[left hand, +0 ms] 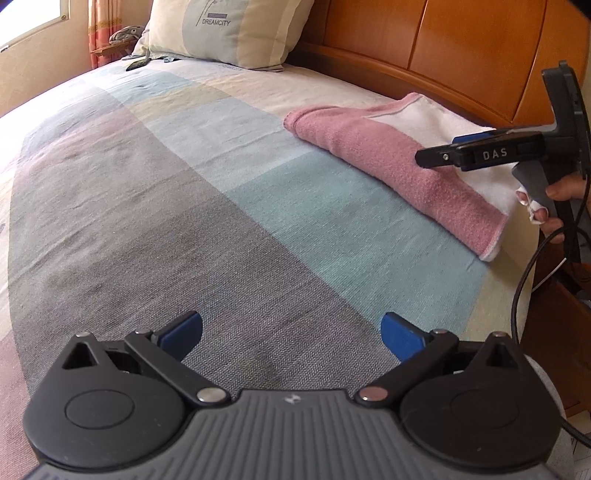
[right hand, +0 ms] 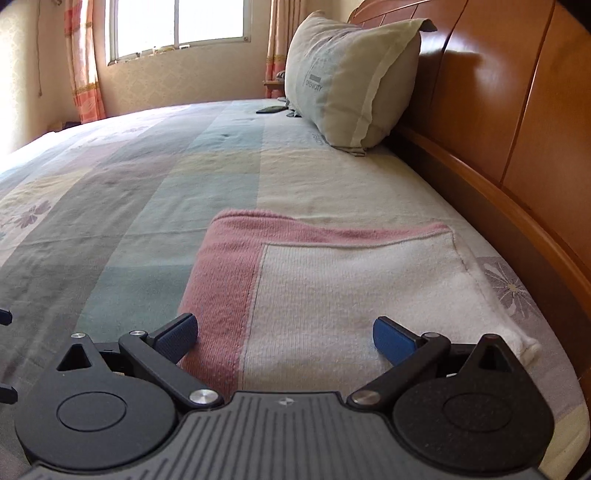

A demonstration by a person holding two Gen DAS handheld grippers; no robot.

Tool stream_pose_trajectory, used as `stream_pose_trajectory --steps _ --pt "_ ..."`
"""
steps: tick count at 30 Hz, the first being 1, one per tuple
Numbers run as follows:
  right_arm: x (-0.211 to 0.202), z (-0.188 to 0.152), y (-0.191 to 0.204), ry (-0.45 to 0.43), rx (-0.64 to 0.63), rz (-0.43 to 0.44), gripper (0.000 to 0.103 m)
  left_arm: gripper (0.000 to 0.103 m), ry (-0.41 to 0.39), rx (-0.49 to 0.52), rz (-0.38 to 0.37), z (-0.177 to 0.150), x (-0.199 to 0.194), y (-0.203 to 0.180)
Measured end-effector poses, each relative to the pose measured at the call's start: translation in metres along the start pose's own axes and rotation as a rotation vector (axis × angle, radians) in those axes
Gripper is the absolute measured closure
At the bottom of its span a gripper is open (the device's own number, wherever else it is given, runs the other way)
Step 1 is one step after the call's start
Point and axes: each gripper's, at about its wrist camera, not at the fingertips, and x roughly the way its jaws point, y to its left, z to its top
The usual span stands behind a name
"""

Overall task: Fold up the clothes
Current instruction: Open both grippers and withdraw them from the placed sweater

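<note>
folded pink and white towel [right hand: 325, 291] lying on the bed, both grippers over it or near it with nothing held.

the towel sits flat on the patchwork bedspread [left hand: 184, 206], close to the wooden headboard [right hand: 509, 122] side, pink band toward the middle of the bed and the white part toward the headboard. the right gripper [right hand: 285, 334] hangs just above the near edge of the towel, its blue pads [right hand: 391, 338] spread wide, nothing between them. the left gripper [left hand: 291, 334] is over bare bedspread, well apart from the towel, jaws likewise released and empty. from the left wrist view a hand [left hand: 554, 206] grips the right tool's handle, a cable trailing down from it. a pillow [right hand: 343, 81] leans against the headboard farther up, and a curtained window [right hand: 177, 26] lights the far wall.
</note>
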Motion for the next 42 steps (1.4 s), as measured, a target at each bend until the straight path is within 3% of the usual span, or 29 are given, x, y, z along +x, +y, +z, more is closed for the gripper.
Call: stream_pose_trajectory --steps 6,12,15,20,24,28,31,35,39,42 --pt "-0.048 -0.013 0.002 -0.138 0.173 0.036 0.0 0.001 -0.008 -0.016 0.033 -0.008 -0.015 0.007" --pt "-0.052 -0.052 0.011 0.0 0.143 -0.03 0.0 0.001 -0.019 0.001 0.037 -0.014 -0.025 0.005" --pt "-0.066 -0.054 0.007 -0.031 0.129 -0.064 0.0 0.001 -0.022 0.012 0.041 -0.015 -0.028 0.004" --pt "-0.075 -0.042 -0.024 -0.134 0.218 -0.138 0.0 0.001 -0.039 0.007 0.05 -0.017 -0.03 0.003" --pt "-0.053 -0.051 -0.055 -0.086 0.332 -0.185 0.0 0.001 -0.038 0.025 0.067 -0.019 -0.028 0.003" --pt "-0.062 -0.053 -0.053 -0.119 0.417 -0.18 0.0 0.001 -0.039 0.031 0.092 -0.02 -0.022 0.006" --pt "-0.066 -0.037 -0.033 -0.181 0.389 -0.11 0.0 0.001 -0.038 0.021 0.105 -0.019 -0.017 0.007" --pt "-0.049 -0.011 -0.008 -0.198 0.311 -0.018 0.0 0.001 -0.009 0.04 0.127 -0.021 -0.007 0.007" --pt "-0.013 0.0 0.011 -0.123 0.275 0.047 0.0 0.001 0.055 0.017 0.126 -0.026 0.006 0.013" --pt "0.003 -0.005 0.024 -0.077 0.227 -0.005 0.0 0.001 0.047 -0.041 0.087 -0.027 0.007 0.024"
